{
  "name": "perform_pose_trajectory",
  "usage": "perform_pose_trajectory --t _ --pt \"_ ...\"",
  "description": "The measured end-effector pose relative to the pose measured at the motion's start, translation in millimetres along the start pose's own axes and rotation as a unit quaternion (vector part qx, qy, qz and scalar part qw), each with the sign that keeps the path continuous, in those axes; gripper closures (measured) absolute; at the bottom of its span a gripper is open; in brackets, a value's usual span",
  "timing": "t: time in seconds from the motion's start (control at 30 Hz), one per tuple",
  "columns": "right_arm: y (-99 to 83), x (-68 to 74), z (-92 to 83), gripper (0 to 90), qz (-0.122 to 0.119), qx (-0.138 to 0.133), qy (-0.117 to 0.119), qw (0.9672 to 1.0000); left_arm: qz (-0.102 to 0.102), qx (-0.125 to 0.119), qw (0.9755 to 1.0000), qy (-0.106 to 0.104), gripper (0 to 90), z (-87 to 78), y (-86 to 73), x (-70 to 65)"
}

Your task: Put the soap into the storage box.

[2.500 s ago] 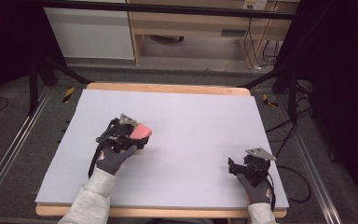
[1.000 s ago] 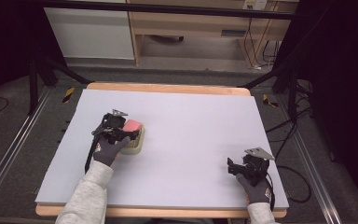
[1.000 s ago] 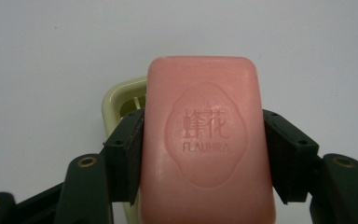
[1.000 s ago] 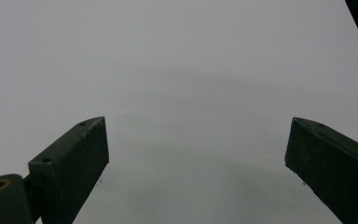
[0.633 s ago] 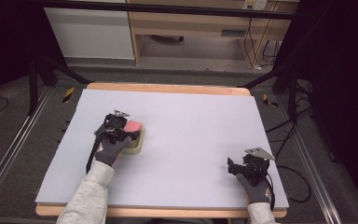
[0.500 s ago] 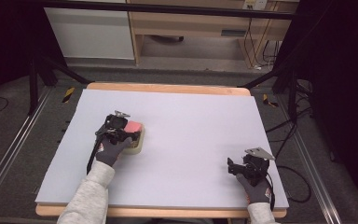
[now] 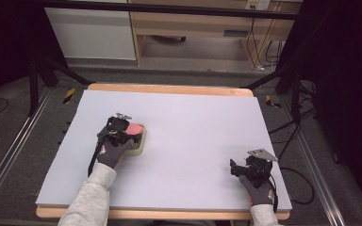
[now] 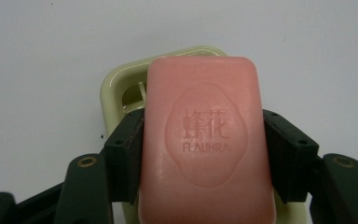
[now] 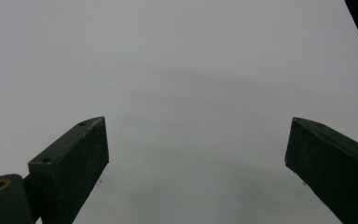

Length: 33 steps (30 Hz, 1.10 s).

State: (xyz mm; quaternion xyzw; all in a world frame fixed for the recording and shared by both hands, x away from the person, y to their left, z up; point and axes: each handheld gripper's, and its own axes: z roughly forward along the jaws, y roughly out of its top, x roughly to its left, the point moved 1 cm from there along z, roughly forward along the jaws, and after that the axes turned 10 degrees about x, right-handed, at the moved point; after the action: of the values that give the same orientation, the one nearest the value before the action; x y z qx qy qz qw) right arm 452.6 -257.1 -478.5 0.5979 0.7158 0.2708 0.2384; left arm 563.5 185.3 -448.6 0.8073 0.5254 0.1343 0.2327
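Observation:
A pink soap bar [image 8: 207, 140] stamped with a logo sits between the jaws of my left gripper [image 8: 205, 154], which is shut on its two long sides. Under it lies a pale yellow-green soap dish [image 8: 121, 81], mostly hidden by the bar. In the high view the left gripper [image 7: 122, 132] holds the soap bar [image 7: 134, 128] over the soap dish [image 7: 140, 146] on the left part of the table. My right gripper [image 7: 238, 168] rests near the front right corner, and in its own view the right gripper [image 9: 196, 154] stands open with nothing between its jaws.
A pale grey mat [image 7: 198, 127] covers the wooden table [image 7: 169, 88]. Cables [image 7: 301, 179] trail off the right edge. Behind the table stand a wooden bench [image 7: 207, 28] and a white cabinet [image 7: 92, 33]; dark stands flank both sides.
The left gripper carried the soap bar forward and left from mid-table to above the soap dish, then held nearly still. The right gripper has stayed put.

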Motion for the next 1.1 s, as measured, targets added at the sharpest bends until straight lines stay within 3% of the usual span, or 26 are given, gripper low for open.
perform_pose_trajectory --t 0.9,1.1 --pt "0.1 0.0 -0.1 6.3 0.0 0.0 0.0 1.0 -0.009 0.003 1.0 0.003 37.4 6.1 -2.3 0.4" --pt "0.1 0.2 -0.1 6.3 0.0 0.0 0.0 1.0 -0.01 -0.002 0.9999 -0.006 36.1 4.9 -2.6 1.6"
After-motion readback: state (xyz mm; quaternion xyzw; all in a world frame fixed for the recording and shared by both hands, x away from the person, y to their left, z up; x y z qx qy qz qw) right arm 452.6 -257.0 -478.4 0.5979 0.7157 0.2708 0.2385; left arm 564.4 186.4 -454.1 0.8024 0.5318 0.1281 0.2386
